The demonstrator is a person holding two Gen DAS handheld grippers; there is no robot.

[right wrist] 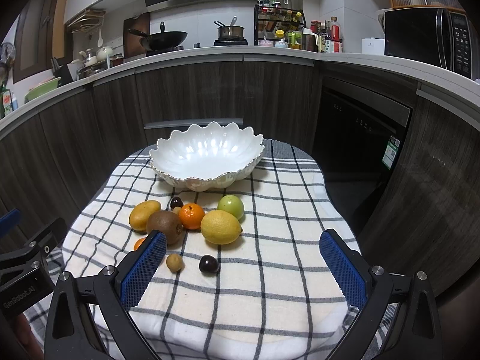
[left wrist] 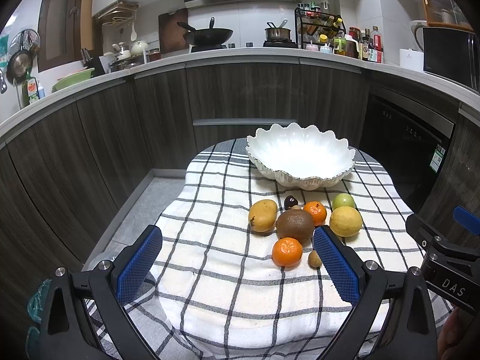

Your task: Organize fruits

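Observation:
An empty white scalloped bowl (left wrist: 300,156) (right wrist: 207,153) stands at the far end of a checked cloth. In front of it lie a mango (left wrist: 262,215) (right wrist: 144,214), a kiwi (left wrist: 294,224) (right wrist: 164,226), two mandarins (left wrist: 287,252) (left wrist: 315,212) (right wrist: 192,216), a lemon (left wrist: 345,221) (right wrist: 221,226), a green fruit (left wrist: 343,201) (right wrist: 230,206), a small brown longan (left wrist: 314,258) (right wrist: 175,262) and dark cherries (left wrist: 290,202) (right wrist: 209,265). My left gripper (left wrist: 237,262) is open and empty, low over the cloth's near left. My right gripper (right wrist: 243,265) is open and empty, just short of the fruit.
The cloth-covered table (right wrist: 270,300) is small, with floor dropping off on its left (left wrist: 144,204). Dark wood cabinets and a dishwasher (right wrist: 360,138) stand behind. The counter above holds a wok (left wrist: 207,36), a pot and bottles. The right gripper's body (left wrist: 450,258) shows at the left wrist view's right edge.

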